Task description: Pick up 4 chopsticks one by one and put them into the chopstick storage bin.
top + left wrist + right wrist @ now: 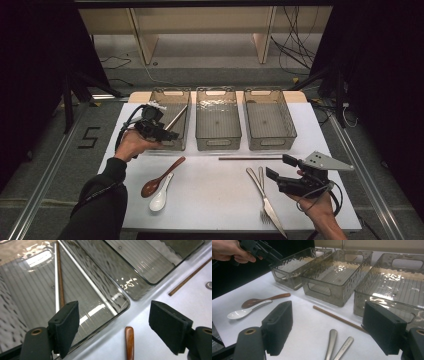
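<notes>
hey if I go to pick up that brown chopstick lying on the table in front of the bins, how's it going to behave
The thin brown wooden chopstick looks straight and rigid, so it probably won't bend. It is slender, so likely very light. It lies flat on the smooth white table, so it may roll or skid when nudged, and the wide padded jaws of the right hand-held gripper may struggle to get under it.

High view looks down over the whole table (210, 195). Both gripper views sit close, sharing the brown chopstick (190, 277) and left bin (294, 267).

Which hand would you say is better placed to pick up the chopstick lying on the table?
Right, probably: the right gripper sits open beside the chopstick, while the left gripper hovers over the left bin.
</notes>
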